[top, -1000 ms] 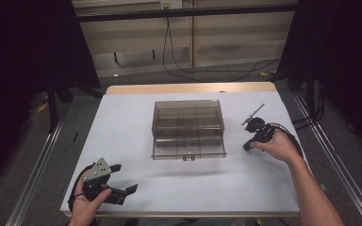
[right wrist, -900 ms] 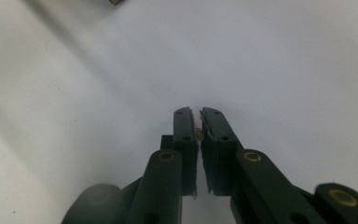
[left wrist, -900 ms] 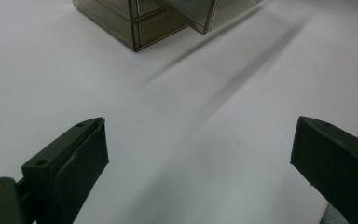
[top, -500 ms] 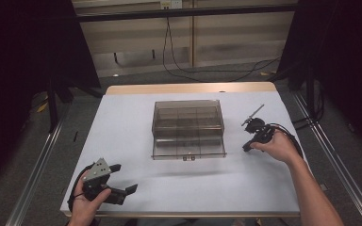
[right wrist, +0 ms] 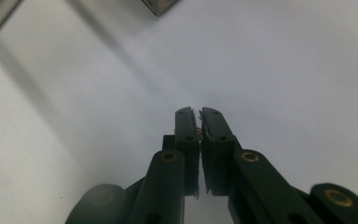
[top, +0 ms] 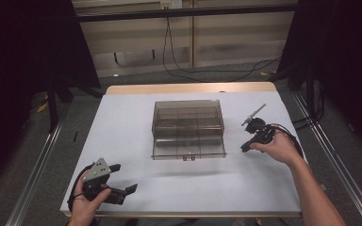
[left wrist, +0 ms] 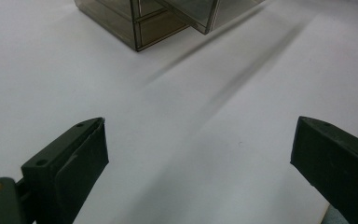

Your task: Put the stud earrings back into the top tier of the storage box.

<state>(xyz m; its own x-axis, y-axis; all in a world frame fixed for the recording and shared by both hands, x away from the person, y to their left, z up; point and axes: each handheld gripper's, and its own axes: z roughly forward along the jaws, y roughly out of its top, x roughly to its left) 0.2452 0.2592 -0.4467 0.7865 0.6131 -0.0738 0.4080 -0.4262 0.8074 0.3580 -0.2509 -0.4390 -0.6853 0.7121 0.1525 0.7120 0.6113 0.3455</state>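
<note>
A smoky clear compartment box stands shut in the middle of the white table, its latch toward me. My left gripper rests at the table's front left corner, jaws wide open with only bare table between them; the box's corner lies far ahead of it. My right gripper is to the right of the box, tips down at the table. Its jaws are shut together, with a tiny brownish speck in the slit that I cannot identify.
The box's corner shows at the top of the right gripper view. Metal rails run along both sides of the table. Cables lie on the floor beyond the far edge.
</note>
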